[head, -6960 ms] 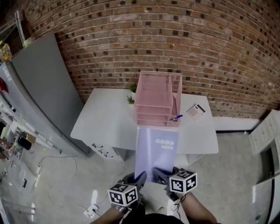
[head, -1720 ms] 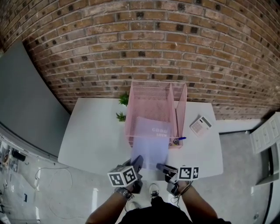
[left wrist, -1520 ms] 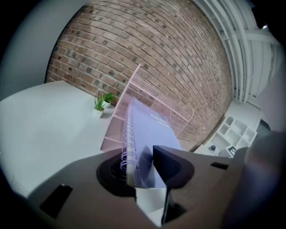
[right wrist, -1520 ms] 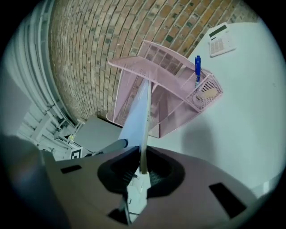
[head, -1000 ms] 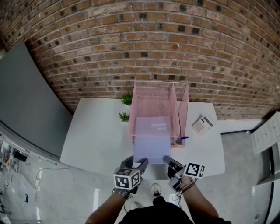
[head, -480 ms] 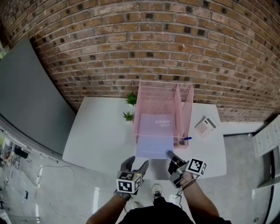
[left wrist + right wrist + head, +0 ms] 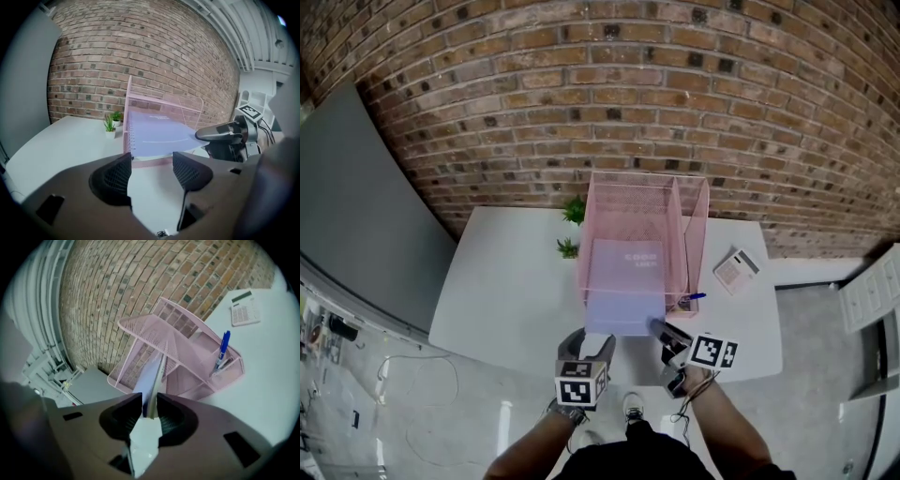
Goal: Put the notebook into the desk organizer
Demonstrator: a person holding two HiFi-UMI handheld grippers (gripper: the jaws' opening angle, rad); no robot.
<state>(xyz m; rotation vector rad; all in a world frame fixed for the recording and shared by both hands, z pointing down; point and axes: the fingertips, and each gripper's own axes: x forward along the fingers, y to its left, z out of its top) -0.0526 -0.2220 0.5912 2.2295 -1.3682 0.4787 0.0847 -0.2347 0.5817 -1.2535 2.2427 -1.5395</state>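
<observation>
The lavender spiral notebook [image 7: 623, 281] lies flat in the pink mesh desk organizer [image 7: 642, 183] on the white desk, its near end sticking out past the front. My left gripper [image 7: 591, 342] is open and empty, a little short of the notebook [image 7: 159, 133]. My right gripper [image 7: 664, 330] is at the notebook's near right corner. Its jaws are opening, with the notebook's edge [image 7: 154, 376] between them. The left gripper view shows the right gripper [image 7: 211, 135] at that corner.
A blue pen [image 7: 223, 350] stands in the organizer's front right compartment. A calculator [image 7: 739, 269] lies on the desk to the right. Two small potted plants [image 7: 568, 248] stand left of the organizer. A brick wall runs behind the desk.
The notebook, once held up by both grippers, has slid into the organizer's tray. My left gripper has let go and drawn back. My right gripper stays at the corner.
</observation>
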